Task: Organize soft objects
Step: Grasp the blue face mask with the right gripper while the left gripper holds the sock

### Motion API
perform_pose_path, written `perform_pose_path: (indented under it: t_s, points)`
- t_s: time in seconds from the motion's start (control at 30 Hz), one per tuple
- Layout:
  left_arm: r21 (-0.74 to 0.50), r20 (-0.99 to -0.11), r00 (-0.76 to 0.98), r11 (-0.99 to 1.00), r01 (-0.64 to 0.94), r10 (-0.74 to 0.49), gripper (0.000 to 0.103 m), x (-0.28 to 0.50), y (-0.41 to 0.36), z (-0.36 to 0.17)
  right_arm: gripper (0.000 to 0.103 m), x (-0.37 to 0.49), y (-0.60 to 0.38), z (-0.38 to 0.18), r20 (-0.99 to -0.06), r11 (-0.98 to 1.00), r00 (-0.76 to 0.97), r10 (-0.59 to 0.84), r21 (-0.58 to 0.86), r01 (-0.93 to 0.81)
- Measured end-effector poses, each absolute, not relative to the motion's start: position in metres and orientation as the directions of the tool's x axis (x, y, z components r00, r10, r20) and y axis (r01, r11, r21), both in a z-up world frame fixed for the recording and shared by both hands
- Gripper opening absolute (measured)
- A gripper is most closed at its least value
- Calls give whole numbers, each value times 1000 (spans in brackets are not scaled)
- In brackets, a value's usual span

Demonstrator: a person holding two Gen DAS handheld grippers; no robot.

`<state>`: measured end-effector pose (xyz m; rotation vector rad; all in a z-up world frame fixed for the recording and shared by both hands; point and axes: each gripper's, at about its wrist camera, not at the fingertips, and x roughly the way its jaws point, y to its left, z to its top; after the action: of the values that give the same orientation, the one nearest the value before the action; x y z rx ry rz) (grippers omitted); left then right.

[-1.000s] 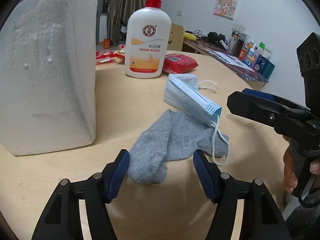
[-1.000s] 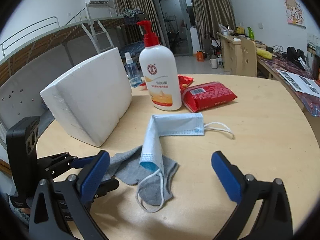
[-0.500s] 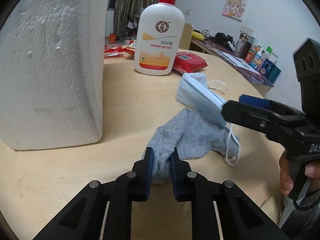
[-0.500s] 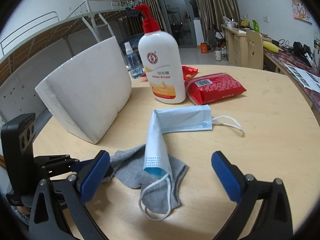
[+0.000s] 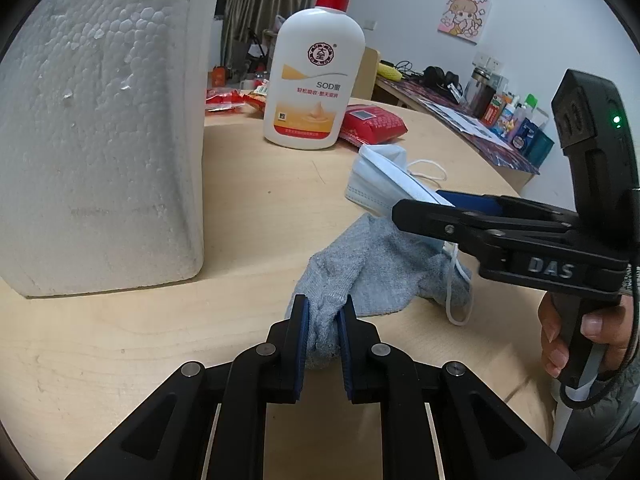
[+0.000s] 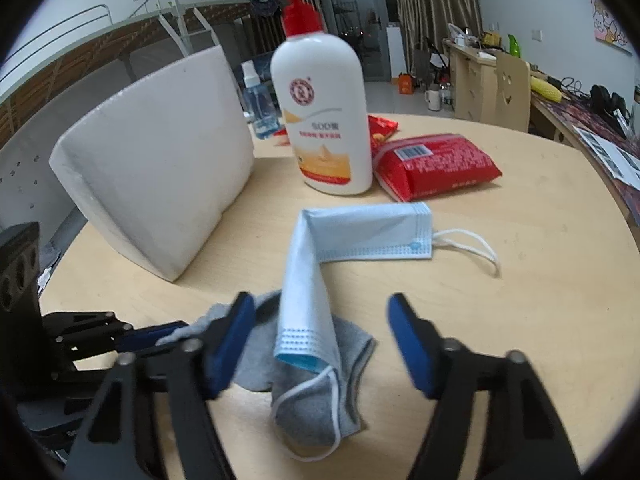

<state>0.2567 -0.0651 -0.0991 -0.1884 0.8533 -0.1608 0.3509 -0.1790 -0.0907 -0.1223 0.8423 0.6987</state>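
A grey sock [image 5: 368, 268] lies on the round wooden table [image 5: 248, 184]. A folded light-blue face mask [image 5: 380, 184] drapes over its far part. My left gripper [image 5: 323, 312] is shut on the near end of the grey sock. In the right wrist view the sock [image 6: 320, 412] and the mask [image 6: 308, 280] lie between my open right gripper's fingers [image 6: 322, 340], which straddle the mask's near end without touching it. The right gripper also shows in the left wrist view [image 5: 420, 208], above the sock.
A white foam block [image 5: 100, 120] stands at the left. A white lotion bottle with a red pump [image 5: 316, 80] and a red wipes pack [image 5: 372, 124] stand behind the mask. A small spray bottle [image 6: 260, 104] is further back. A cluttered desk [image 5: 480, 120] lies beyond the table edge.
My left gripper closed on the near end of the grey sock. My right gripper moved forward over the mask and narrowed its opening.
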Motion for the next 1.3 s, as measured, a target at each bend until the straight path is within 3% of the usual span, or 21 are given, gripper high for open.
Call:
perform_pose_path:
  t_s: [0.03, 0.1, 0.27, 0.3, 0.5, 1.3]
  points:
    - [-229, -731, 648, 971, 65, -216, 15, 257, -66, -99, 57, 351, -179, -91, -724, 775, 458, 516, 168, -609]
    - [-229, -730, 648, 971, 66, -216, 15, 257, -66, -99, 49, 352, -179, -92, -728, 777, 457, 512, 165, -607]
    - [-229, -728, 650, 971, 67, -216, 15, 257, -67, -99, 16, 350, -179, -93, -726, 773, 457, 514, 161, -614]
    - [-229, -726, 652, 971, 69, -218, 15, 256, -67, -99, 14, 350, -179, -94, -721, 770, 455, 522, 170, -614]
    - [-199, -695, 689, 976, 90, -205, 12, 248, -72, -91, 13, 342, -197, -77, -648, 763, 491, 582, 226, -605]
    - [-159, -609, 769, 980, 121, -194, 12, 217, -84, -49, 13, 307, -247, -36, -501, 772, 594, 629, 313, -553]
